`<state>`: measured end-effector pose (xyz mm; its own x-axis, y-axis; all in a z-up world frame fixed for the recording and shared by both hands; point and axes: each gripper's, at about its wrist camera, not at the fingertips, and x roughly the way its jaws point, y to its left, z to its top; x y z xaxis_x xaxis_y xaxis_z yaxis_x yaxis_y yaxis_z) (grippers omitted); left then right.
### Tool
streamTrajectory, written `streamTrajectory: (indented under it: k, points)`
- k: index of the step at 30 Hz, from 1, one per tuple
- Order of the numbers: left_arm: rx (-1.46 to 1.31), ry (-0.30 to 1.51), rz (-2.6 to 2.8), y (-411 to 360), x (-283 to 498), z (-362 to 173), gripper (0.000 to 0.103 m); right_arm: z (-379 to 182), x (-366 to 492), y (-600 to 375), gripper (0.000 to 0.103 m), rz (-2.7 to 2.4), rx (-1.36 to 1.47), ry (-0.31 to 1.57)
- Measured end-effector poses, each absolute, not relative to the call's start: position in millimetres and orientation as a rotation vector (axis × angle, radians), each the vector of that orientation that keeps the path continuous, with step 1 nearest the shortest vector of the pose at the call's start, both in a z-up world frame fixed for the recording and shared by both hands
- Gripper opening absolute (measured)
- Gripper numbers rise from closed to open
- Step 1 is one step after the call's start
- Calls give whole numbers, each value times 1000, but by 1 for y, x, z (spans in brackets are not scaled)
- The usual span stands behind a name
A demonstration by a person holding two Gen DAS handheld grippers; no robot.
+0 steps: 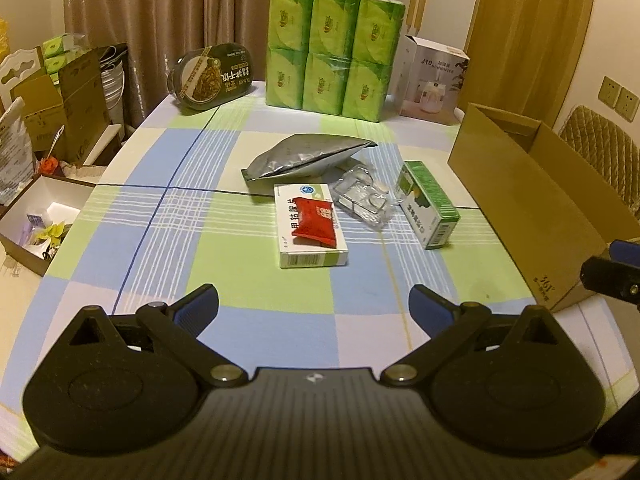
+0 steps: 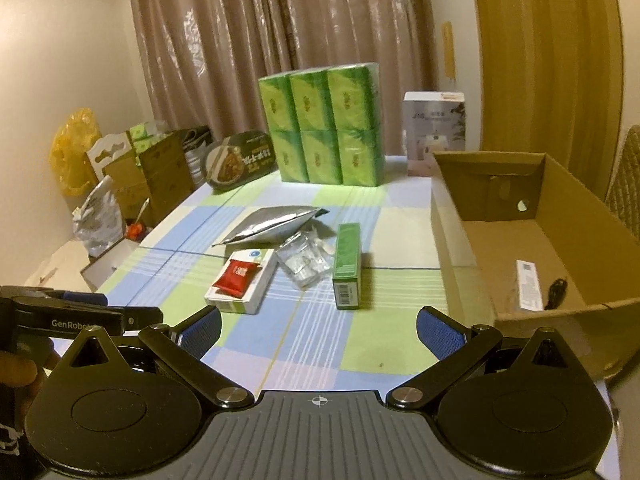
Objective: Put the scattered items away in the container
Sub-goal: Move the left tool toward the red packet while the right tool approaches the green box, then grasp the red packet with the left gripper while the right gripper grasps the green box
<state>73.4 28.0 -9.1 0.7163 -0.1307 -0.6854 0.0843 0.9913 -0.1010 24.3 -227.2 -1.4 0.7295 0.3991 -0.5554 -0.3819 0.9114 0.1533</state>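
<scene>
Barely started, I'd say. Both my grippers hover low over the near edge of the surface (image 1: 120,240), nothing held: left gripper (image 1: 314,304) jaws spread wide and empty, right gripper (image 2: 318,326) the same.

The cardboard box (image 2: 520,320) sits at 2 o'clock in the right view, open top. Inside I see only a flat white packet (image 2: 528,285) and a dark cable-like thing (image 2: 558,292); whether those count as tidied, can't say.

Left to move, clustered at 12 o'clock mid-surface: silver foil pouch (image 1: 304,156), white medicine box (image 1: 310,228) with a red sachet (image 1: 316,216) lying on top, clear plastic blister tray (image 1: 362,196) just beside it, green carton (image 1: 428,204) nearest the cardboard box.

Green tissue pack (image 1: 332,52), noodle bowl (image 1: 214,76), humidifier box (image 1: 434,80) stand at the far edge; probably not task items.
</scene>
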Motion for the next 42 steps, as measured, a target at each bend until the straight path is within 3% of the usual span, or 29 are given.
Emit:
streamTrajectory:
  k: [4, 8, 18, 21, 31, 42]
  points:
    - [-49, 773, -127, 31, 89, -16, 98, -12, 39, -218, 101, 441, 23, 635]
    - [-18, 782, -141, 30, 106, -25, 90, -23, 58, -208, 101, 437, 3, 649]
    - [66, 758, -212, 23, 154, -50, 90, -51, 115, -190, 101, 416, -58, 672]
    - [67, 764, -220, 22, 171, -59, 81, -61, 131, -188, 100, 402, -80, 684]
    - [47, 754, -236, 16, 210, -85, 79, -91, 176, -176, 85, 390, -117, 708]
    - [98, 750, -235, 7, 222, -93, 50, -108, 197, -174, 73, 372, -99, 714]
